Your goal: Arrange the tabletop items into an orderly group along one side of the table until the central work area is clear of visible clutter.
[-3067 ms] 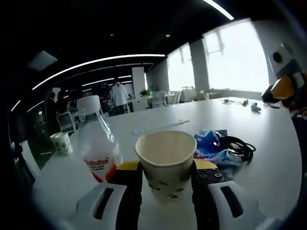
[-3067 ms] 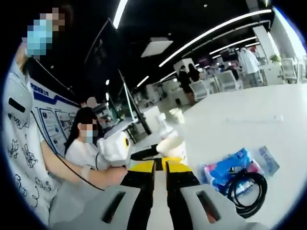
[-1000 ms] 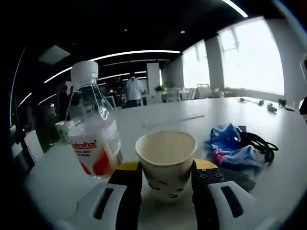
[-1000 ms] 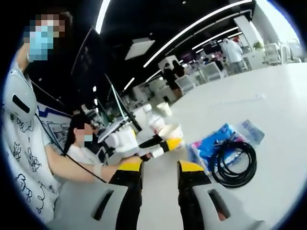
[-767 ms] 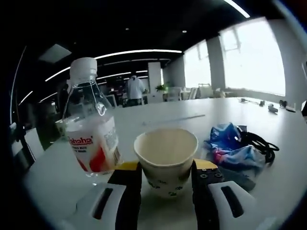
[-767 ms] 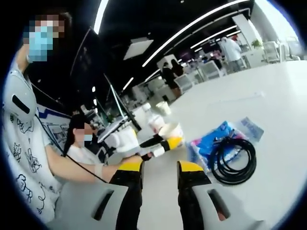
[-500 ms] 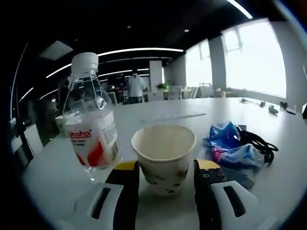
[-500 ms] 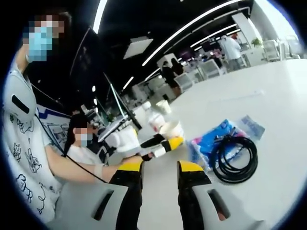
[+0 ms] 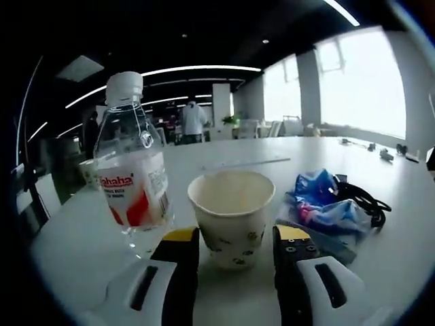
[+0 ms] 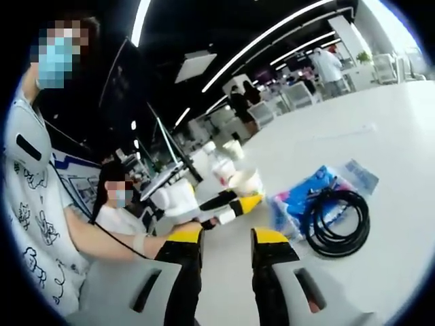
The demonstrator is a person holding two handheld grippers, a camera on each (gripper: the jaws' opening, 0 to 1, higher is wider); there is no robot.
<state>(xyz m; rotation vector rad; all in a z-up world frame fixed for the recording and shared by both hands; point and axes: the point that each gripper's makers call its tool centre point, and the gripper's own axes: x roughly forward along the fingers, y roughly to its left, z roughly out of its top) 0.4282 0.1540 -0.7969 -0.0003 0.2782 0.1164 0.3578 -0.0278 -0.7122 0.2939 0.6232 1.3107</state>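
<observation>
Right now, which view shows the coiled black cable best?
The right gripper view: the black cable shows as a full coil on the white table, partly over the blue packet. The left gripper view shows just part of it behind the packet.

White cup [image 9: 232, 217] with dark specks, red-labelled clear bottle [image 9: 133, 178], blue packet [image 9: 319, 204], black cable [image 10: 336, 223].

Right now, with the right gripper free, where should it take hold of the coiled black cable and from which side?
Probably best to come down from above onto the near arc of the black cable, one jaw inside the loop and one outside. The coil lies flat on the white table, its far side resting on the blue packet; the near arc lies on bare table. The right gripper is open.
</observation>
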